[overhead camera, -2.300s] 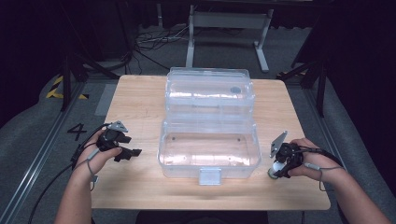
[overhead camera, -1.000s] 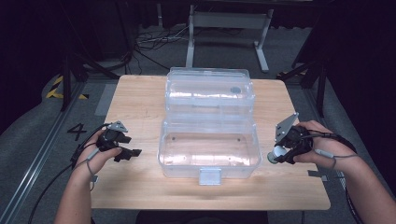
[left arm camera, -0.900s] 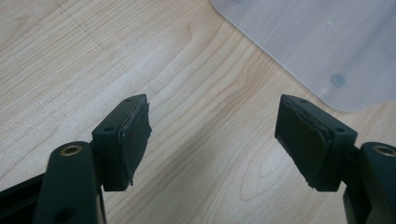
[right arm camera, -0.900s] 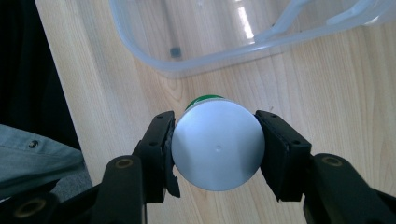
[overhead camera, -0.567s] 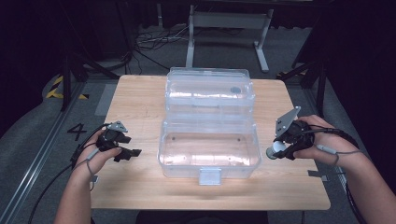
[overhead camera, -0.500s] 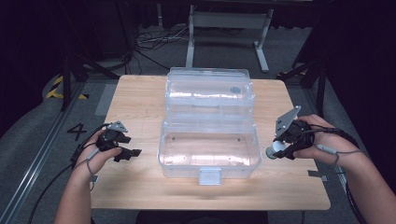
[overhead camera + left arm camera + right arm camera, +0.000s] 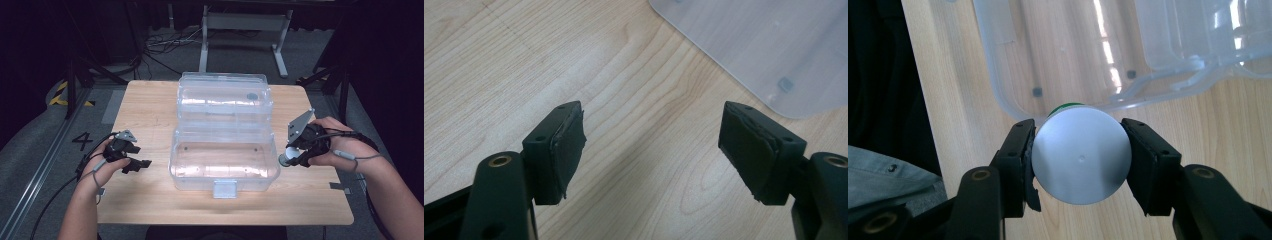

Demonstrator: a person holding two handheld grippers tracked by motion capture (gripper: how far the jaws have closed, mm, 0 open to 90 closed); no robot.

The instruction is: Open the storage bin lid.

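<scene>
Between the pads of the right gripper sits a can, seen end-on in the right gripper view as a pale grey disc with a sliver of green behind it; the jaws press on its two sides, so it is held. Just past the fingertips lies bare table, and beyond that the near corner wall of the clear box, lid thrown back and nothing inside. In the high view the right gripper hangs just beside the box's right wall, the can at its tip, apart from the wall but close to it.

The left gripper stands wide, nothing between its pads; only table lies beneath them, and ahead of the fingertips, off to one side, a rounded corner of the box. From above it rests well clear of the left wall.

My reading: the step in hand is carrying the can to the box. The next move calls for lifting the can above the rim, bringing it over the open tub, lowering it and then parting the jaws; clipping the wall on the way is the thing to watch
</scene>
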